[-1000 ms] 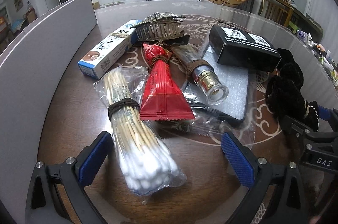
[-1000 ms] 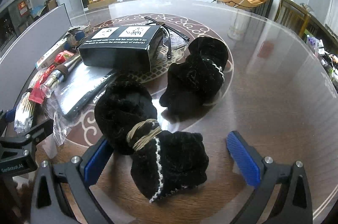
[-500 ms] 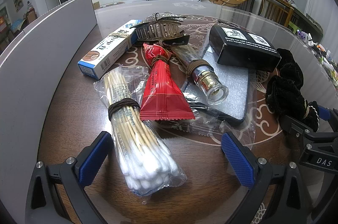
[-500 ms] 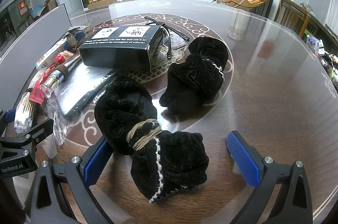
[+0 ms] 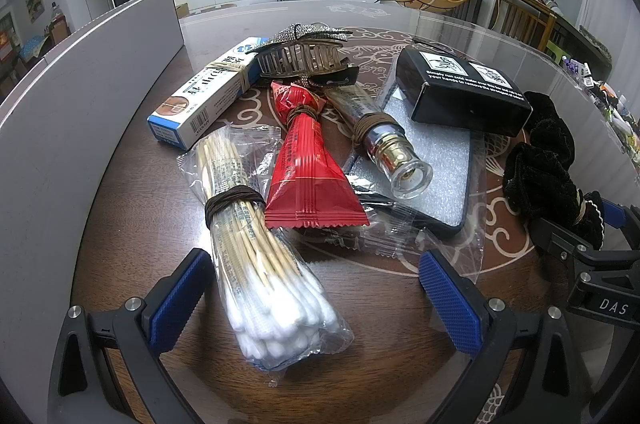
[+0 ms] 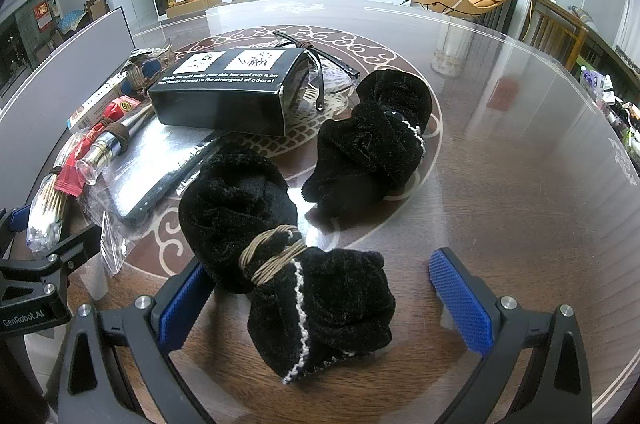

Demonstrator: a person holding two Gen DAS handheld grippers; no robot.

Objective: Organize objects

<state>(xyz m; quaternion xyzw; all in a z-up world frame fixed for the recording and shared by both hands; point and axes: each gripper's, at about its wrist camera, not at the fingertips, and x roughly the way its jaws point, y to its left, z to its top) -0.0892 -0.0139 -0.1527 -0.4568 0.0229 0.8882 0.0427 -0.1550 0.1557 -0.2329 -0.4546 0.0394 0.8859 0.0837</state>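
Grippers open, swabs (image 5: 256,256) btwn left, pouch (image 6: 316,300) btwn right

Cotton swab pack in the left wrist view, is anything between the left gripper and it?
Nothing visible is. The cotton swab pack lies on the table, its white-tipped end already between the open fingers of the left gripper. The red sachet lies against the pack farther up, beyond the fingers.

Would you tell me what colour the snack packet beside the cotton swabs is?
Red, seen best in the left wrist view.
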